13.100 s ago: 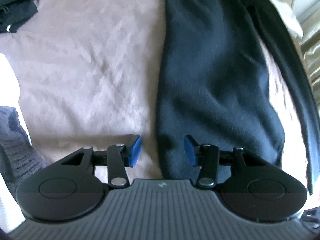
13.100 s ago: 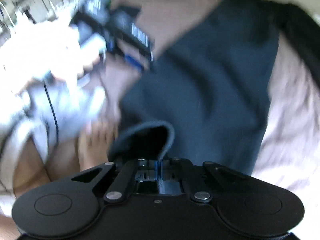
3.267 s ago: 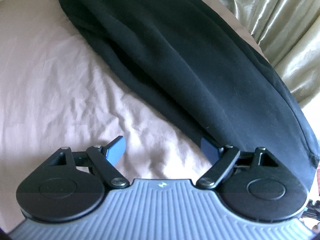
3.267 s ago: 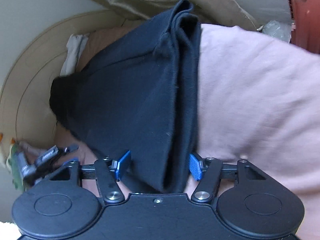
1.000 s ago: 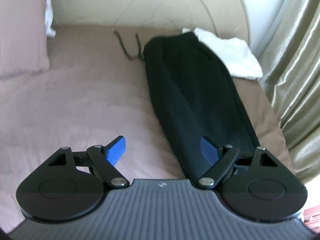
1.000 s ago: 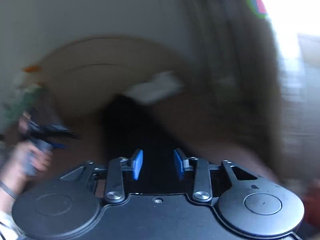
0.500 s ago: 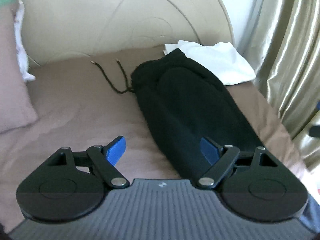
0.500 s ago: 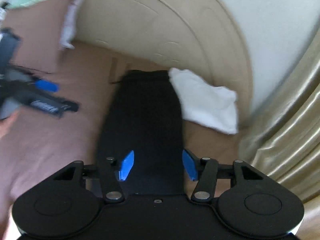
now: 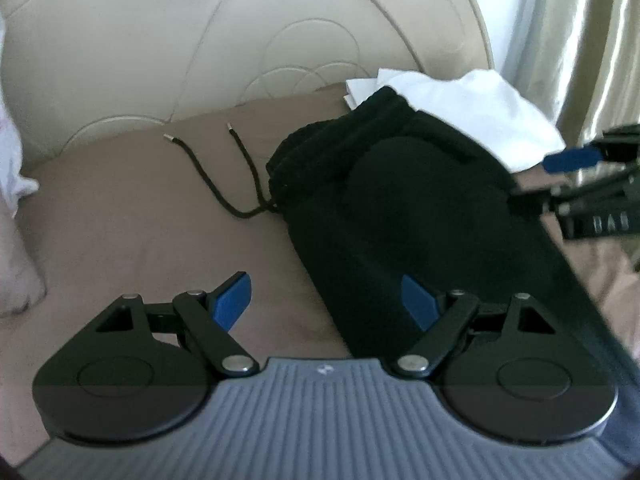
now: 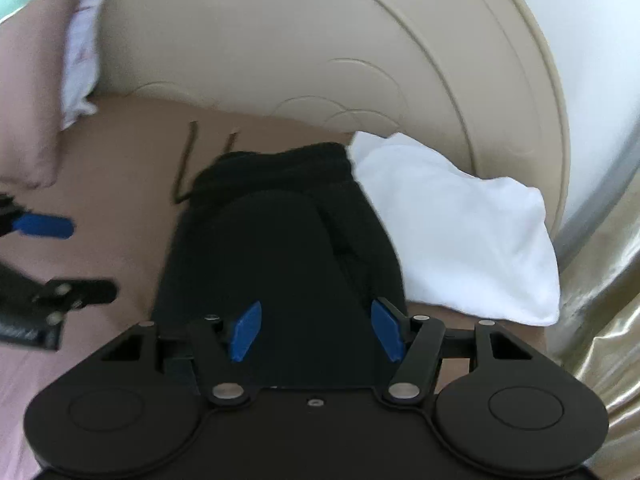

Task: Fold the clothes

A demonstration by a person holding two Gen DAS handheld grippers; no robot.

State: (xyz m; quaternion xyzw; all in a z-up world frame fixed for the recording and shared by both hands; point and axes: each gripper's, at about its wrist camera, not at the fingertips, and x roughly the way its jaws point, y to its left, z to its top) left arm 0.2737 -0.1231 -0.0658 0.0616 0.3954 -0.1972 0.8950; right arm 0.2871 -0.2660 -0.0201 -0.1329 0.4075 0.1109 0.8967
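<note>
Two grippers are over the bed (image 9: 120, 208), and neither grips anything: your left gripper (image 9: 328, 300) stands released with its jaws wide, one pad over the sheet and one over the cloth, while your right gripper (image 10: 316, 334) is opening its jaws above the cloth without pressing on it. The black trousers (image 9: 380, 200) lie folded lengthwise toward the bed's right edge, waistband up at the headboard (image 9: 200, 40), partly overlapping a white garment (image 10: 460, 232). Both drawstring ends (image 9: 240, 176) trail loose on the sheet beside the waistband. If you pinch only the top layer, the lengthwise fold will likely slide apart as you lift. Grabbing near the waistband could also catch the white garment or leave the drawstring dangling outside the fold.
</note>
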